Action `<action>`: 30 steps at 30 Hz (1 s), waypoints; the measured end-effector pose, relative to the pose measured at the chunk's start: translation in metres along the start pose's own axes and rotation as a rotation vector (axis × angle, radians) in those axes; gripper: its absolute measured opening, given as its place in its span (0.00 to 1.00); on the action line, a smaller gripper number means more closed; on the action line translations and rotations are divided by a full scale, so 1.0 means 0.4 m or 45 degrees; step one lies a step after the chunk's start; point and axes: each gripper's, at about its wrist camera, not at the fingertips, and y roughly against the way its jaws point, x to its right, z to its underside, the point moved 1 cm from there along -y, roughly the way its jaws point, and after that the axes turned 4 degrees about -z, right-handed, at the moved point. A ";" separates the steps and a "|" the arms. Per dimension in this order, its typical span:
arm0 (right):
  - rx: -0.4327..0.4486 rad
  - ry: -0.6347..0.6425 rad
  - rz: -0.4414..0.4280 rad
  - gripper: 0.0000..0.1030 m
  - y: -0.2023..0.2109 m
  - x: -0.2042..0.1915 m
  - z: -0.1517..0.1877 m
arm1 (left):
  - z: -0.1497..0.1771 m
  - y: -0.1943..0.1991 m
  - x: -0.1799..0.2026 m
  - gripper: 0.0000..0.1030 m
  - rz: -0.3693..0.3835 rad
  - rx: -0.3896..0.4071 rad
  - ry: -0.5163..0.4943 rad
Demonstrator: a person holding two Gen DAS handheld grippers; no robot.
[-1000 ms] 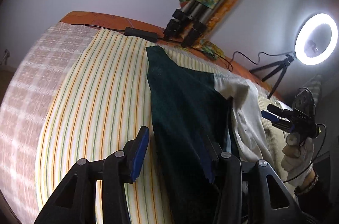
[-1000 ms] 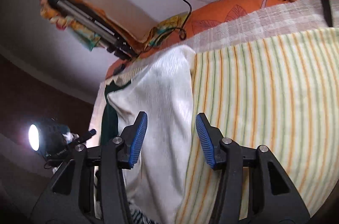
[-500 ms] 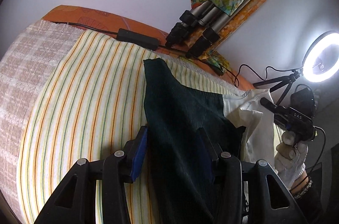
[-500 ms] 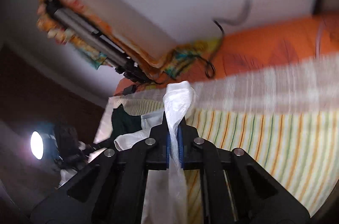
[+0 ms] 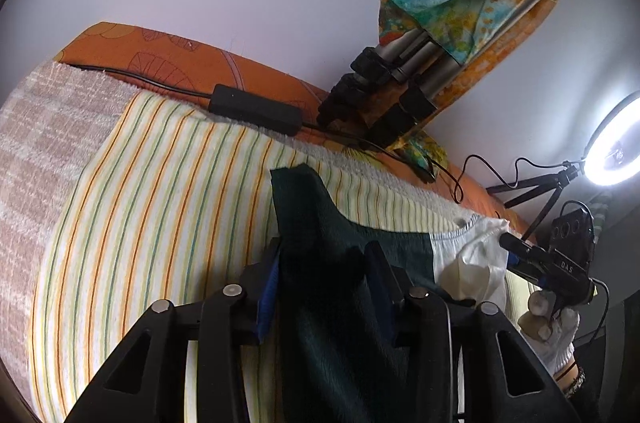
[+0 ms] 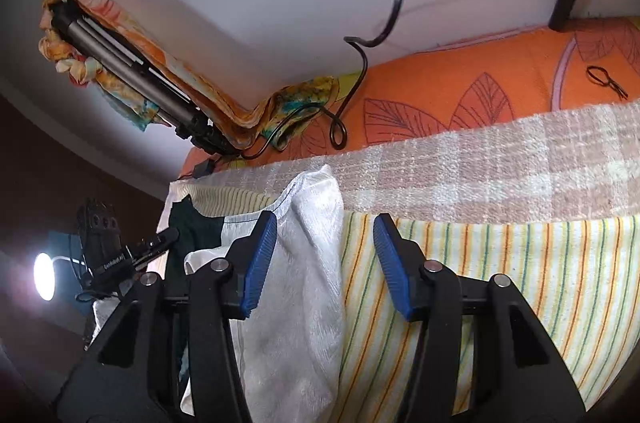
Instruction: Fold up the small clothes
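- The garment is a small two-tone piece lying on the striped cloth [image 5: 152, 207]: its dark green part [image 5: 320, 247] fills the lower middle of the left wrist view, and its white part [image 6: 308, 263] runs up the lower middle of the right wrist view.
- The left gripper [image 5: 324, 287] has its jaws about a third open and they have just been closing; the green fabric lies between them and over the right-hand finger, and the blue pad [image 5: 267, 299] on the left of the frame looks to rest against the fabric edge. Whether the pads already pinch it I cannot tell.
- The right gripper [image 6: 324, 263] has just been opening and stands about half open. The white fabric lies between the jaws against the left pad [image 6: 258, 263], while the right pad [image 6: 394, 267] stands clear over the stripes, so nothing is gripped.
- Judged step: one fold of the white side is let go, and the green side is being taken up for the next fold.
- The next move likely calls for the left jaws to finish pinching the green edge and then carry it across over the white half, with the right gripper drawing clear without dragging the white layer.
- A cable and black box [image 5: 256, 109] lie at the far edge, upper middle of the left view, well apart from the garment.
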 end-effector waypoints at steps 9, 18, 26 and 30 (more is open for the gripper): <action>-0.067 0.131 0.073 0.06 -0.046 -0.050 0.011 | -0.021 -0.030 0.029 0.00 -0.036 0.000 -0.060; 0.010 0.186 -0.058 0.05 0.037 -0.114 0.011 | -0.003 0.057 0.071 0.00 0.030 0.028 -0.124; 0.045 0.253 -0.160 0.05 0.143 -0.206 0.056 | 0.039 0.193 0.124 0.00 0.067 0.092 -0.162; 0.056 0.282 -0.186 0.05 0.208 -0.249 0.099 | 0.079 0.269 0.154 0.00 0.060 0.128 -0.207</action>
